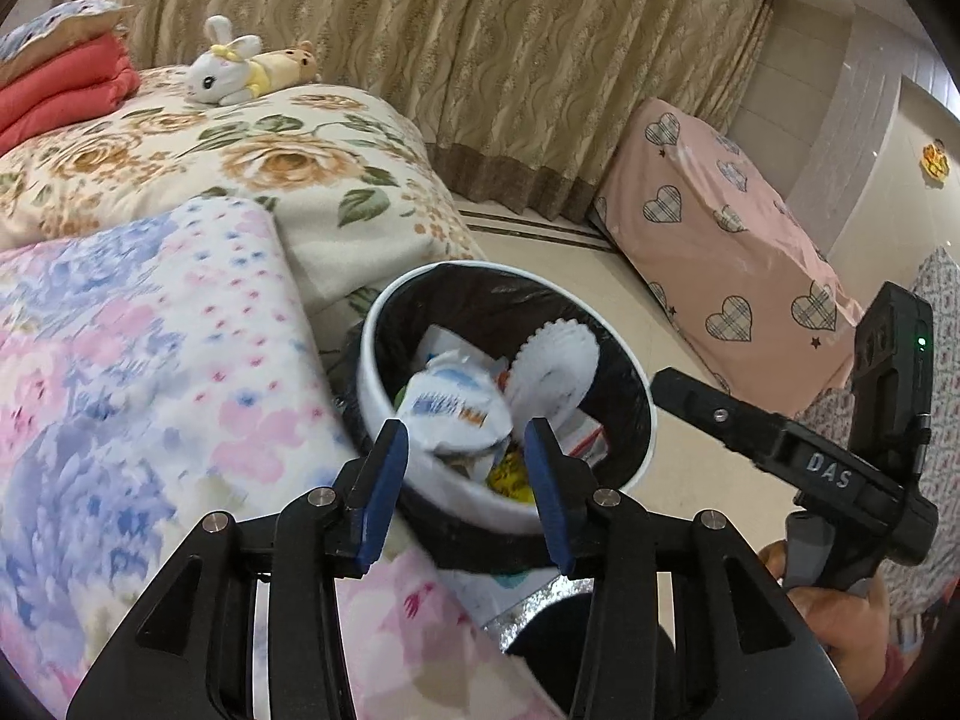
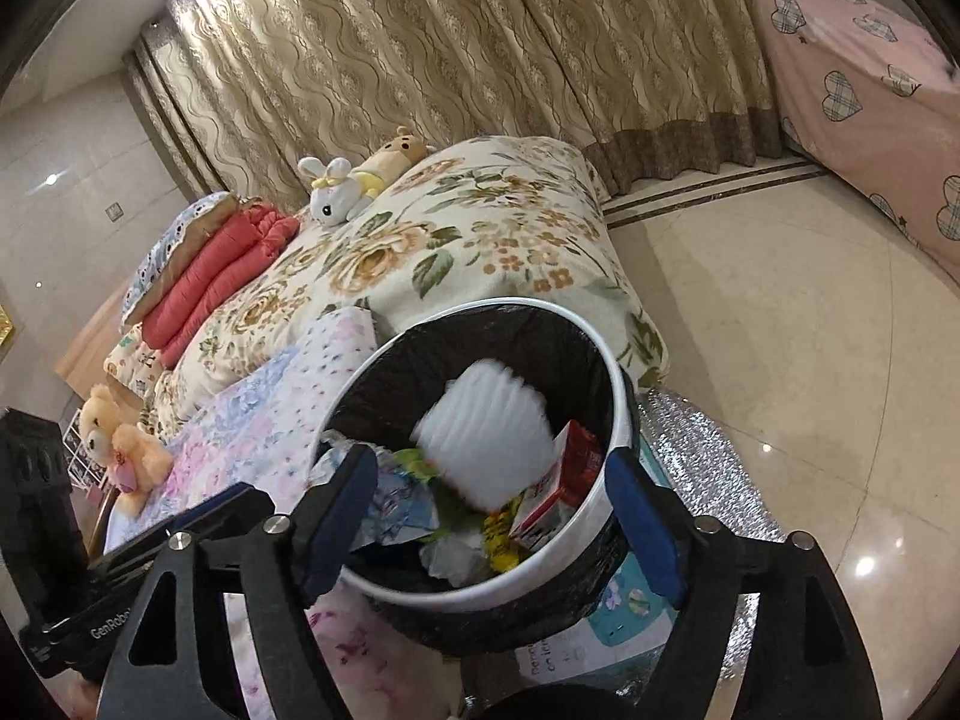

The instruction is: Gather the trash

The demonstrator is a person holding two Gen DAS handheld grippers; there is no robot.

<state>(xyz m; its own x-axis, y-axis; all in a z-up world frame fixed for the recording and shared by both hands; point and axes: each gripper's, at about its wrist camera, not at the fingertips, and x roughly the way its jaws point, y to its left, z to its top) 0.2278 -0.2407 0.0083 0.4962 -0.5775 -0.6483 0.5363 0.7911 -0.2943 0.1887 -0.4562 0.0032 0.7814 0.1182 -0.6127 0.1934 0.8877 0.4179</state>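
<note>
A white trash bin (image 1: 372, 360) with a black liner stands beside the bed, holding several wrappers and papers. My left gripper (image 1: 465, 426) hangs open over its near rim. A crumpled white-and-blue wrapper (image 1: 450, 408) lies in the bin beyond its blue pads, touching neither. My right gripper (image 2: 492, 459) stands wide open over the same bin (image 2: 618, 384). A white ridged paper piece (image 2: 486, 438) shows blurred inside the bin, clear of both pads. In the left wrist view that piece (image 1: 558, 366) rests against the liner, and one of the right gripper's fingers (image 1: 696, 399) reaches in from the right.
A bed with a floral quilt (image 1: 288, 168) and a pastel blanket (image 1: 150, 360) lies left of the bin. Plush toys (image 1: 240, 69) sit on the bed. A pink heart-print covered piece (image 1: 720, 252) stands at the right. A glittery mat (image 2: 708, 468) lies under the bin on the tiled floor.
</note>
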